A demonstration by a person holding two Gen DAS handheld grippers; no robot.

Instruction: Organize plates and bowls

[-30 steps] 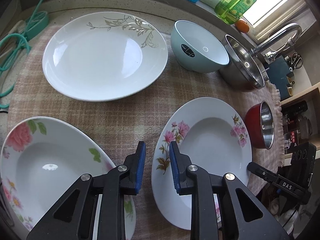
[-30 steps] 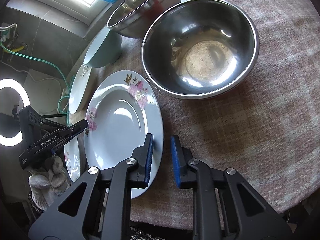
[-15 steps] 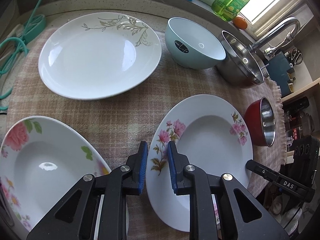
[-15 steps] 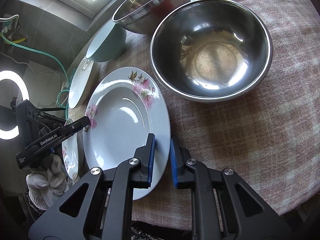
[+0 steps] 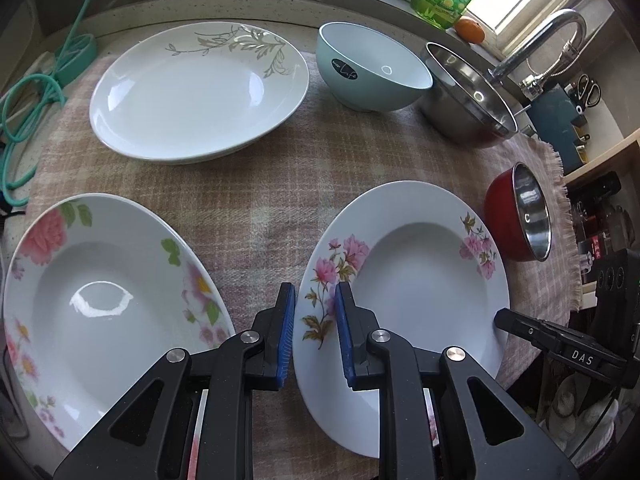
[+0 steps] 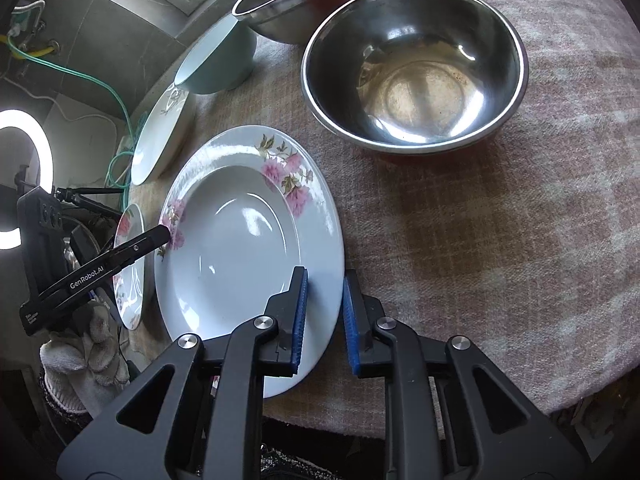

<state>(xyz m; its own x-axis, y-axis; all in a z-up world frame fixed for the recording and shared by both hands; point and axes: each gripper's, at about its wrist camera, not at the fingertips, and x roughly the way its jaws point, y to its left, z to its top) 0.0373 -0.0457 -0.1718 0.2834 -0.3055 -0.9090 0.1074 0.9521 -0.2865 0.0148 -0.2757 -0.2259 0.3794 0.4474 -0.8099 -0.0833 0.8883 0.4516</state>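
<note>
Checked cloth (image 5: 256, 200) covers your surface, with the sink tap (image 5: 540, 40) behind. Your left tool (image 5: 315, 334) straddles the near-left rim of the pink-flower plate (image 5: 420, 264), jaws nearly closed around it (whether the pads press the rim I cannot tell). Your right tool (image 6: 323, 316) straddles the plate's opposite rim, jaws opening slightly. A steel bowl (image 6: 416, 68) sits just beyond.

Bright window daylight, sharp focus, glare on the glossy white floral plate (image 5: 404, 264), fisheye-bent, dark-vignetted edges.
</note>
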